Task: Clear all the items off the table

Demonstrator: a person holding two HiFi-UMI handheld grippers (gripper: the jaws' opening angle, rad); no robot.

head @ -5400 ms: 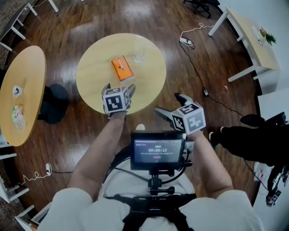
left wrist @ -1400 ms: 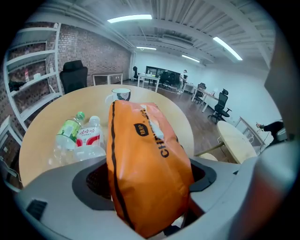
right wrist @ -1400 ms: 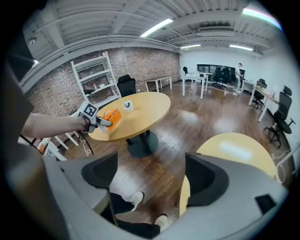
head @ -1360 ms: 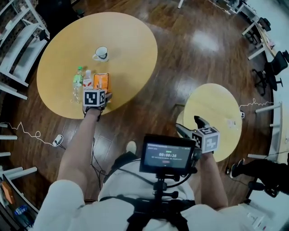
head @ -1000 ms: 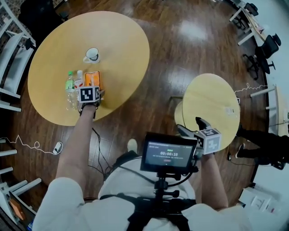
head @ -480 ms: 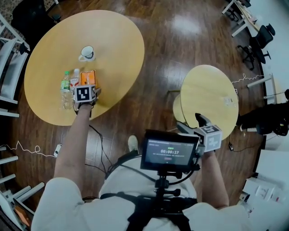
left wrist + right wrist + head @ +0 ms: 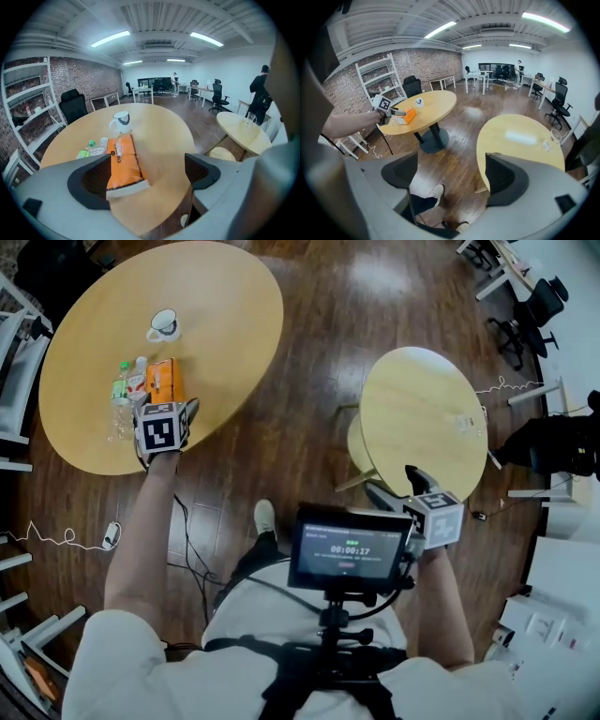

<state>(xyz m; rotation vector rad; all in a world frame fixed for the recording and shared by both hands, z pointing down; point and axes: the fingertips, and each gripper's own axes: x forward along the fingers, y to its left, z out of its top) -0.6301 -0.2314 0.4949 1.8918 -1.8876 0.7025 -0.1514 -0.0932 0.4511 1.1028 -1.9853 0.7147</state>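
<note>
An orange tissue pack (image 7: pixel 161 379) lies flat on the large round table (image 7: pixel 216 315), beside two small bottles (image 7: pixel 122 395) and near a white mug (image 7: pixel 163 324). My left gripper (image 7: pixel 167 409) hovers just short of the pack near the table's edge. Its jaws have just been opening and stand wide, pressing on nothing. In the left gripper view the pack (image 7: pixel 123 161) lies on the wood beyond the left gripper (image 7: pixel 143 176). My right gripper (image 7: pixel 392 480) hangs open and empty beside the small round table (image 7: pixel 412 409), which bears a clear glass (image 7: pixel 466 424).
A stool (image 7: pixel 358 448) is tucked under the small table. White shelving (image 7: pixel 11 315) stands left of the large table, and a cable (image 7: pixel 56 535) trails on the wood floor. A person in black (image 7: pixel 562 442) is at the right edge. My shoe (image 7: pixel 265 519) is below.
My left gripper has drawn back and up from the orange pack, which stays on the table. The right gripper has shifted a little beside the small table.
</note>
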